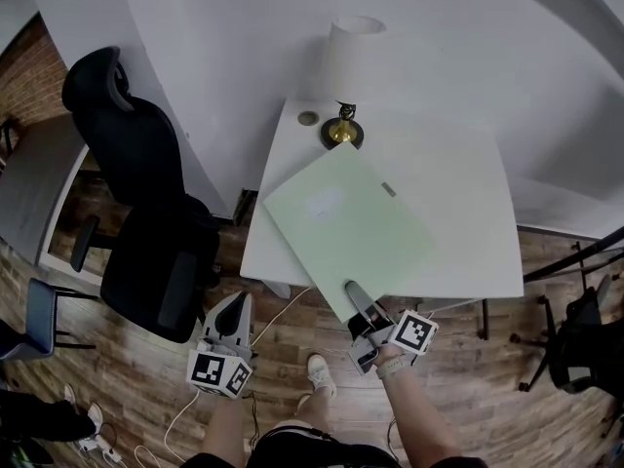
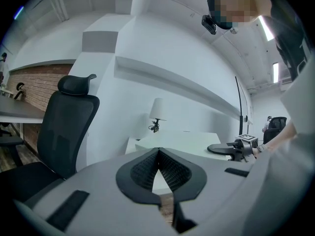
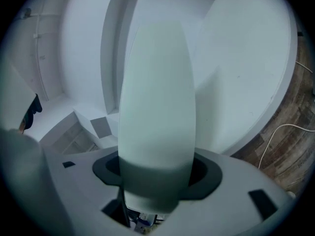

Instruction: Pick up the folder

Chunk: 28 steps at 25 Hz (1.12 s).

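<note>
A pale green folder [image 1: 346, 227] hangs tilted over the white table [image 1: 468, 232], with its near corner off the table's front edge. My right gripper [image 1: 359, 305] is shut on that near corner. In the right gripper view the folder [image 3: 157, 107] runs edge-on out from between the jaws of the right gripper [image 3: 155, 181]. My left gripper [image 1: 234, 312] hangs low at the left over the wooden floor, next to the office chair, and holds nothing. In the left gripper view my left gripper [image 2: 158, 156] has its pads meeting at the tips, with the folder [image 2: 187, 141] and the right gripper [image 2: 221, 149] beyond.
A lamp [image 1: 343, 66] with a white shade and brass base stands at the table's back edge, with a small round disc [image 1: 308, 118] beside it. A black office chair [image 1: 146, 213] stands left of the table. A white cable [image 1: 283, 310] lies on the floor. Another chair [image 1: 575, 349] sits at the right.
</note>
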{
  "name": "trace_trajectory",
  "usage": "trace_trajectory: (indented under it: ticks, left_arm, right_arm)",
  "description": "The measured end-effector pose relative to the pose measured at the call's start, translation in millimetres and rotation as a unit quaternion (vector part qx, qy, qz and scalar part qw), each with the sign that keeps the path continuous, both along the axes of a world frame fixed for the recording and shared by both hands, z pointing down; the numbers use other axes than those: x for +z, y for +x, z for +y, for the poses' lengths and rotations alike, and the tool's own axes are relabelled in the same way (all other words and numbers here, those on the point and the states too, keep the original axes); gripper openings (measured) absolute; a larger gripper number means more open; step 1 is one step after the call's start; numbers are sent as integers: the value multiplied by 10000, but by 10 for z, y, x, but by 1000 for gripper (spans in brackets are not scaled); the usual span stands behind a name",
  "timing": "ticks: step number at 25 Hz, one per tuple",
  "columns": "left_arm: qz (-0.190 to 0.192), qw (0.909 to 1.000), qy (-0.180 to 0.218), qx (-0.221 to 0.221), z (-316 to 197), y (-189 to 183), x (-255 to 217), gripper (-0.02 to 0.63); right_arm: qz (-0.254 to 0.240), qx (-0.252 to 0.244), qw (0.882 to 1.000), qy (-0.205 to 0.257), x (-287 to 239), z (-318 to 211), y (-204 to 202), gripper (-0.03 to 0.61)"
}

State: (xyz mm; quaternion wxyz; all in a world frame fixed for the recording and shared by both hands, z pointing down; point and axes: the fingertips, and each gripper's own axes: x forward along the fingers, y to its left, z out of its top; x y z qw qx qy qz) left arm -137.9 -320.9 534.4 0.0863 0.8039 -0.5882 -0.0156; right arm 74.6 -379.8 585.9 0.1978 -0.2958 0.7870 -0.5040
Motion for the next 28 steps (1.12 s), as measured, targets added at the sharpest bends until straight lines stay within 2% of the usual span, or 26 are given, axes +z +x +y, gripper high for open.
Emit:
trace_trajectory:
  ticks: [9, 12, 15, 28]
  left_arm:
    - [12, 9999, 71, 86, 14, 86, -114, 14]
    - [37, 9999, 63, 84, 9, 78, -139, 14]
    - [12, 9998, 141, 135, 19, 104, -169, 14]
    - [12, 9994, 302, 142, 104, 120, -370, 14]
  right_arm:
    - [269, 166, 9987, 399, -255, 43, 133, 296]
    - [519, 370, 9975, 320, -231, 72, 218, 296]
    - [1008, 699, 9924, 121, -128, 99, 395, 296]
    - [2010, 1076, 9703, 804, -399, 168, 690, 296]
